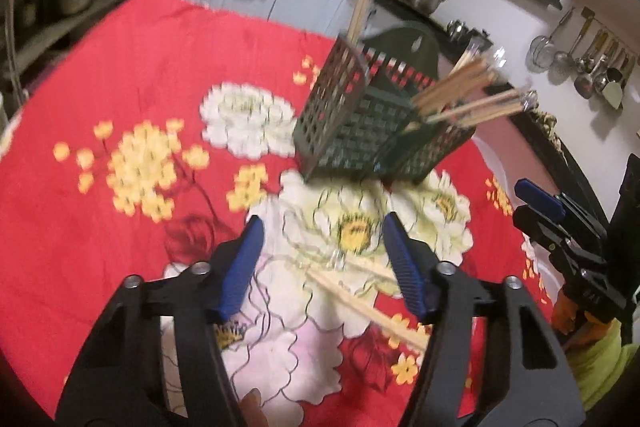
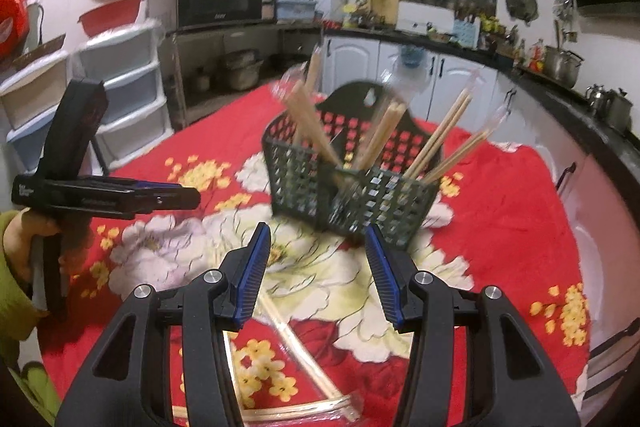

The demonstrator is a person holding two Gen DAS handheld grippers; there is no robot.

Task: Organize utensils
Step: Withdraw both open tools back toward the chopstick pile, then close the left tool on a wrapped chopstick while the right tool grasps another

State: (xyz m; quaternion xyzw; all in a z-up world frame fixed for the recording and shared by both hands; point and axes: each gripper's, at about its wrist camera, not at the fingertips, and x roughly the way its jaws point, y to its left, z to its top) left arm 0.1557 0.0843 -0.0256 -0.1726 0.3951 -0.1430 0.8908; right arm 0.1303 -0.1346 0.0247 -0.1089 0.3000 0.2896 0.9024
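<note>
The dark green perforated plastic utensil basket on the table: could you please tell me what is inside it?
Wrapped wooden chopsticks stand inside the dark green perforated plastic utensil basket, leaning outwards. Its walls hide their lower ends and the bottom.
</note>
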